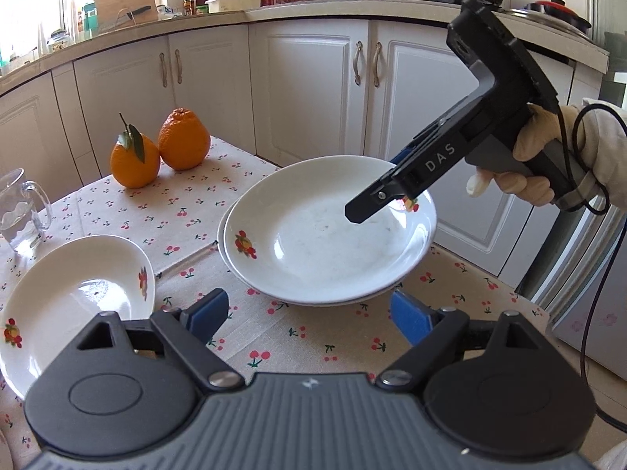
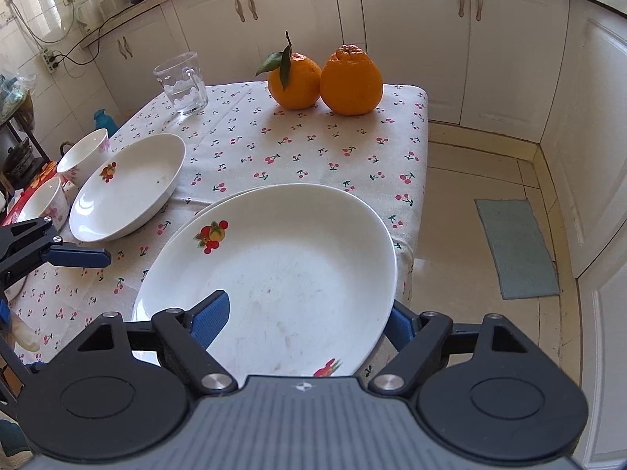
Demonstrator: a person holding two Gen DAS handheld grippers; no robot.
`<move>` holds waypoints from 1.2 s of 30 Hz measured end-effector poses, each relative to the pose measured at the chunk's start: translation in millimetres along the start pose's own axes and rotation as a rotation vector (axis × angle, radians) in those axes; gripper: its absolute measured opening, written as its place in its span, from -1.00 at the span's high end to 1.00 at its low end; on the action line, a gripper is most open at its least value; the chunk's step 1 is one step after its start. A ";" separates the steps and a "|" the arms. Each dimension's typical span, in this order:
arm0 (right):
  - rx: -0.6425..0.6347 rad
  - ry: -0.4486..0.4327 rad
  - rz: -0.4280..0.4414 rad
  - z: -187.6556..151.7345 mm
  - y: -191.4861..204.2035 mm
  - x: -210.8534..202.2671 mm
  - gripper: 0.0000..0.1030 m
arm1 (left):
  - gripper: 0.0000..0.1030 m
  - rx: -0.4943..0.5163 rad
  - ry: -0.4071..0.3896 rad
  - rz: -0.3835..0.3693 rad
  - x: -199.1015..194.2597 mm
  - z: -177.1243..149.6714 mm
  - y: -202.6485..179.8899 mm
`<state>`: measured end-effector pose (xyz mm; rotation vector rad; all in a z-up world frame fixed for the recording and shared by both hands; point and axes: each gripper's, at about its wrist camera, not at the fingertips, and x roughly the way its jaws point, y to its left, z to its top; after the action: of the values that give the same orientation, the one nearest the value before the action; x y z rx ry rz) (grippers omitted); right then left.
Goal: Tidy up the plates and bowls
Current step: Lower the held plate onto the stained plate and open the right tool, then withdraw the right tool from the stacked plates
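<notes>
A white plate with fruit prints (image 1: 329, 235) (image 2: 282, 274) lies stacked on a second plate whose rim (image 1: 223, 248) (image 2: 203, 208) shows beneath it, near the table's right edge. My right gripper (image 2: 309, 323) is open, its jaws astride the top plate's near rim, one finger (image 2: 209, 319) over the plate and the other outside it; it also shows in the left wrist view (image 1: 388, 199). A third plate (image 1: 66, 305) (image 2: 127, 188) lies to the left. My left gripper (image 1: 309, 315) is open and empty over the cloth before the stack. Two white bowls (image 2: 84, 154) (image 2: 45, 201) stand at far left.
Two oranges (image 1: 160, 149) (image 2: 325, 78) sit at the table's far end. A glass mug (image 1: 21, 211) (image 2: 182, 82) stands at the far left. The cherry-print cloth (image 2: 305, 149) covers the table. White cabinets (image 1: 305, 90) surround it; a green floor mat (image 2: 517, 246) lies at right.
</notes>
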<state>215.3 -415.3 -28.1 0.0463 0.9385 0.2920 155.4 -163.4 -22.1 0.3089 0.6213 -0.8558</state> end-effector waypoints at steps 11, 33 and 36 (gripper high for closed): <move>-0.008 0.008 -0.070 -7.1 10.7 -1.8 -0.75 | -0.76 -0.006 -0.012 0.044 -26.5 -18.5 -13.9; -0.199 -0.089 -0.053 -35.2 112.9 -45.2 -1.00 | -0.77 -0.179 0.074 0.308 -39.1 -47.2 20.5; -0.251 -0.088 -0.040 -35.4 130.5 -42.0 -1.00 | -0.77 -0.259 0.091 0.395 -36.8 -55.5 39.1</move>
<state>134.0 -304.3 5.6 -0.1882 0.8087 0.3659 146.3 -89.4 -42.3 0.2252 0.7176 -0.3784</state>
